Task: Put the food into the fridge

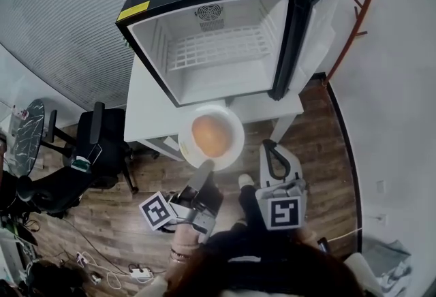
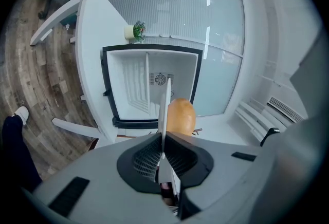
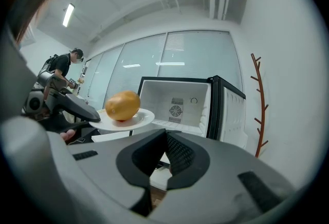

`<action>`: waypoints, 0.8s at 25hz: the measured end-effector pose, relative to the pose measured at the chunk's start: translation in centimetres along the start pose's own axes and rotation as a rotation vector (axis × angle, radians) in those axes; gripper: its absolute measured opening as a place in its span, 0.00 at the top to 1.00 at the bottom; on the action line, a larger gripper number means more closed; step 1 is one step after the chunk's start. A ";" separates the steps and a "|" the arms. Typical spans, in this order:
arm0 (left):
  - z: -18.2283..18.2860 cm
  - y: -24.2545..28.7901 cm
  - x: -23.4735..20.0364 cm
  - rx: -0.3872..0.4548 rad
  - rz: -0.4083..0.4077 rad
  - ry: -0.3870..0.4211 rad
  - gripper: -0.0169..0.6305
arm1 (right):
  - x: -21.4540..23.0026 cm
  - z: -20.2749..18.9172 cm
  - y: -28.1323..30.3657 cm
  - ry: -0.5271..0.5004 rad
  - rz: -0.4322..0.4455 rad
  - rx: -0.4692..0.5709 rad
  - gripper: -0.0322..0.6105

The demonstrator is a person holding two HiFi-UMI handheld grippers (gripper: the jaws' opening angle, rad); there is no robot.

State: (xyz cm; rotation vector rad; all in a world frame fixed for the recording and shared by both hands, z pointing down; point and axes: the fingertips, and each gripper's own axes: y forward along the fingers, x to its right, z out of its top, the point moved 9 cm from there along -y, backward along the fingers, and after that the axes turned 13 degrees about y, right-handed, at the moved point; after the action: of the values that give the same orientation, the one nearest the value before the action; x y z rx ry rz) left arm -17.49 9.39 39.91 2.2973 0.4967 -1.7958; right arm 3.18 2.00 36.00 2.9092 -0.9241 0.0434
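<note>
A small black fridge (image 1: 211, 50) stands open on a white table, its door swung to the right and its white wire shelf bare. In front of it a white plate (image 1: 235, 146) carrying a round golden-brown food item (image 1: 210, 135) hangs in the air. My left gripper (image 1: 204, 169) is shut on the plate's near rim. The left gripper view shows the plate (image 2: 165, 99) edge-on, with the food (image 2: 181, 116) beside it and the fridge (image 2: 128, 89) beyond. My right gripper (image 1: 270, 147) hovers just right of the plate, shut on nothing. The right gripper view shows the plate (image 3: 141, 117) to the left.
The white table (image 1: 146, 112) juts out left of the fridge, and a small potted plant (image 2: 138, 30) sits on it. A black office chair (image 1: 88, 152) stands at the left. A brown coat stand (image 1: 354, 16) rises at the right. Cables and a power strip (image 1: 139, 273) lie on the wood floor.
</note>
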 end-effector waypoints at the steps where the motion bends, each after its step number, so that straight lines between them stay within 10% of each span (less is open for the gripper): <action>1: 0.2 0.3 0.0 -0.002 0.001 0.000 0.95 | 0.1 0.0 0.3 0.001 -0.001 0.000 0.95; 20: 3.3 6.0 -0.5 -0.011 0.005 0.010 0.95 | 3.0 1.4 5.7 0.013 -0.002 0.027 0.95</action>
State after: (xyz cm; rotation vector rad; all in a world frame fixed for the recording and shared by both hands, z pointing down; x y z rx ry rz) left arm -18.35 2.59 39.14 2.2992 0.5011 -1.7764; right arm 2.35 -4.48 35.22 2.9314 -0.9253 0.0748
